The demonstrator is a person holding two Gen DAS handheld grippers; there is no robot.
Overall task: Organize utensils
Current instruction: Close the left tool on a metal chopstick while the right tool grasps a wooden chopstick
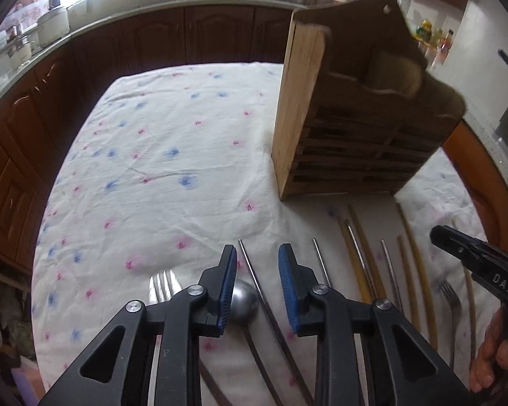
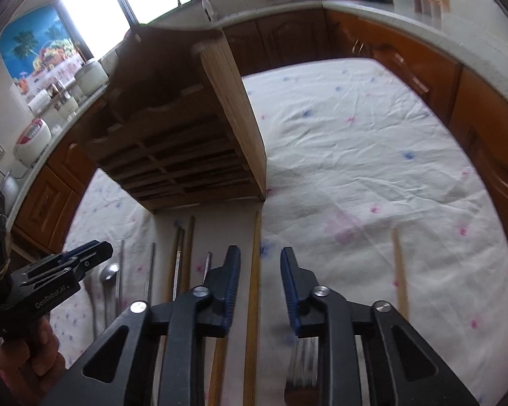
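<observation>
A wooden utensil holder (image 1: 338,135) (image 2: 186,118) with slatted front stands on the flowered tablecloth (image 1: 152,135). Before it lie several metal and wooden chopsticks, forks and a spoon. My left gripper (image 1: 258,260) hangs open over a metal chopstick (image 1: 254,277), whose length runs between the jaws without touching the pads; a spoon bowl (image 1: 242,299) and a fork (image 1: 164,286) lie just left of it. My right gripper (image 2: 260,264) is open above a long wooden chopstick (image 2: 254,270), with a fork (image 2: 304,362) under its right finger. Each gripper shows at the edge of the other's view.
Another wooden chopstick (image 2: 399,270) lies alone to the right. Dark wooden cabinets (image 1: 152,40) and a counter with pots, bottles and a kettle ring the table. A hand (image 1: 494,355) holds the right gripper.
</observation>
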